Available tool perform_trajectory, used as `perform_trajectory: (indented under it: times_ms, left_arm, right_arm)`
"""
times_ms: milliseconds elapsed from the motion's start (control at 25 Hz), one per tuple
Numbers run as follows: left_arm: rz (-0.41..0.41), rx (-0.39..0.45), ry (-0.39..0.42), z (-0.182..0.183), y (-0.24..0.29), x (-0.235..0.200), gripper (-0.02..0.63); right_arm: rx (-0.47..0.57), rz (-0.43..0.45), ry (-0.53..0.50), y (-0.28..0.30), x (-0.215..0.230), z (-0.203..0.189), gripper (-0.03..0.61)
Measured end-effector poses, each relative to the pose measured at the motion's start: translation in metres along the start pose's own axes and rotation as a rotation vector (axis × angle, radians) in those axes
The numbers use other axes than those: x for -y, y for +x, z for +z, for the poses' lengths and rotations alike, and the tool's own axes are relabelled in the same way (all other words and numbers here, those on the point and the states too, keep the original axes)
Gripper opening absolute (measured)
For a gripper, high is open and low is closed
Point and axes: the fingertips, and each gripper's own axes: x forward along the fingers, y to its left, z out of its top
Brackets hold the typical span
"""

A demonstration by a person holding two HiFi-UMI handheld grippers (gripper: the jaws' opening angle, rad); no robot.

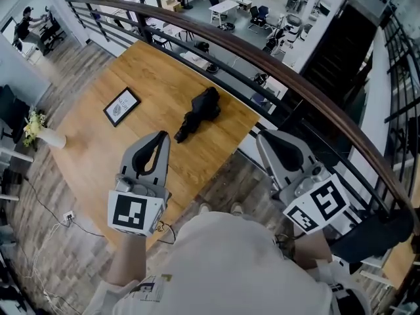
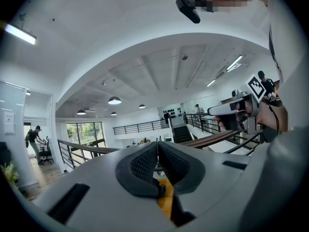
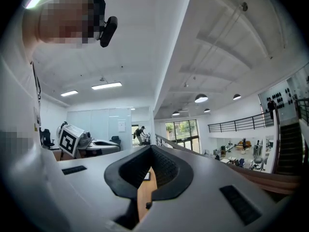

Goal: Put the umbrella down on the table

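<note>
The black folded umbrella (image 1: 200, 113) lies on the wooden table (image 1: 151, 71), near its right edge, with nothing holding it. My left gripper (image 1: 164, 135) hovers over the table's near part, short of the umbrella and to its left, with its jaws closed together and empty (image 2: 157, 144). My right gripper (image 1: 260, 136) is off the table's right edge, beside the railing, and its jaws also meet at the tips with nothing between them (image 3: 151, 148). Both point level across the room. Neither gripper view shows the umbrella.
A black-framed picture (image 1: 121, 105) lies on the table's left part. A dark curved railing (image 1: 275, 61) runs behind and to the right of the table, with a lower floor beyond it. A white vase of flowers (image 1: 41, 131) stands on the floor at left.
</note>
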Motion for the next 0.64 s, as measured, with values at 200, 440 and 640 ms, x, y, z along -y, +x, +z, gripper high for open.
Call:
perform_trajectory:
  times_ms: [200,440,640]
  left_arm:
    - [-0.021,-0.025,-0.042,-0.014,0.004,0.006,0.017]
    - [-0.03,-0.027,-0.022,-0.013,0.01,0.009,0.017]
    - [-0.039,-0.027,0.003,-0.012,0.021,0.013,0.017]
  right_arm:
    - [-0.008,0.026,0.049,0.006,-0.001,-0.018,0.028]
    - [-0.031,0.036,0.019,0.008,0.001,-0.02,0.028]
    - [-0.02,0.044,0.024,0.007,0.007,-0.02,0.028]
